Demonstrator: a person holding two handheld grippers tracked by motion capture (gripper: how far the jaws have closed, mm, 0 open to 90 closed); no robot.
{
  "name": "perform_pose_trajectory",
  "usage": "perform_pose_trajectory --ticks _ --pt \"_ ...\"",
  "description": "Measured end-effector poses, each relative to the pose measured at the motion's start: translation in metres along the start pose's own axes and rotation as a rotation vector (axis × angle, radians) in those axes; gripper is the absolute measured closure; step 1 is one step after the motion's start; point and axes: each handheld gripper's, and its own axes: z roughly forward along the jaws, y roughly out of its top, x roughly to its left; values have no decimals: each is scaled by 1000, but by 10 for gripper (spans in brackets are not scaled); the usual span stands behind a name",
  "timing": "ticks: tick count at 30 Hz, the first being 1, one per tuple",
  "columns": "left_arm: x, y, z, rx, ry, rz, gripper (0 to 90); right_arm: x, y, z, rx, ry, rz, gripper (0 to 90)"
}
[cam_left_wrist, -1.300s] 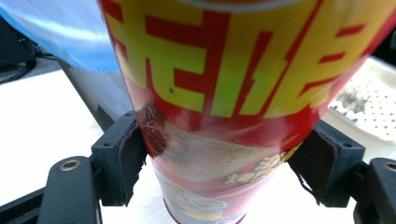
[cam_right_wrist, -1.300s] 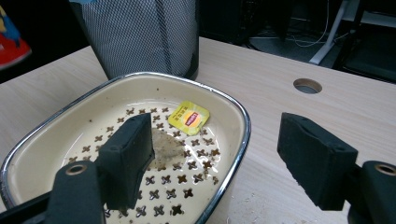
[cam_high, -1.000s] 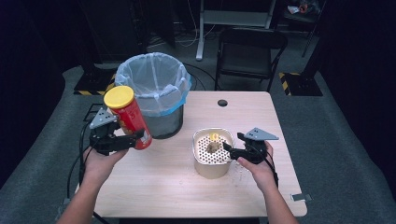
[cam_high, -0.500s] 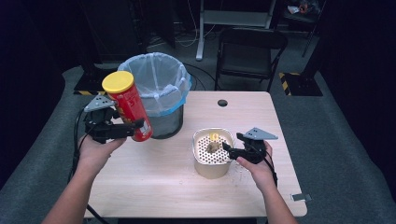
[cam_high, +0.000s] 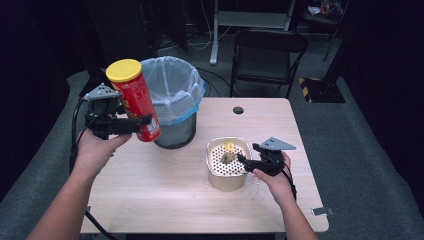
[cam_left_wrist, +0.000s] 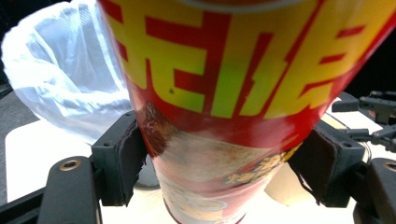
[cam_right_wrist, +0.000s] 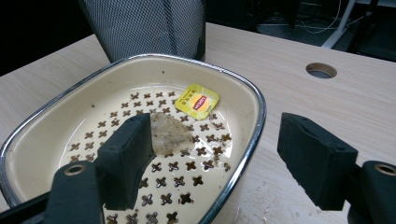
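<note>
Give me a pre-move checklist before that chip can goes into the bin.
1. Grip on the chip can: ok; the left gripper has both jaws pressed on its lower body.
2. Can lifted off the table: ok.
3. Can lid shut: ok; the yellow lid sits on top.
4. Can over the bin opening: not ok; it hangs tilted beside the rim, on the person's left.
5. Bin has room: cannot tell; the bottom of its white liner is hidden.
6. Right gripper out of the way: ok; it is open, astride the rim of the strainer pan, with a tea bag inside.
</note>
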Motion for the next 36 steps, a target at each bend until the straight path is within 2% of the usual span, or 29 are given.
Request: perform_pose_trajectory --ticks 13,17,23,29,36 --pt "9 33 0 7 57 -24 241 -2 -1 -2 -3 -1 21 260" --pt "9 43 -5 5 100 -38 241 -3 -1 -1 0 -1 23 260" --pt "11 56 -3 7 145 -61 241 -2 -2 0 7 0 24 261" --pt "15 70 5 11 174 -87 241 -1 -2 1 8 3 15 261" --pt "21 83 25 14 211 -109 241 -3 -3 0 8 -2 27 261"
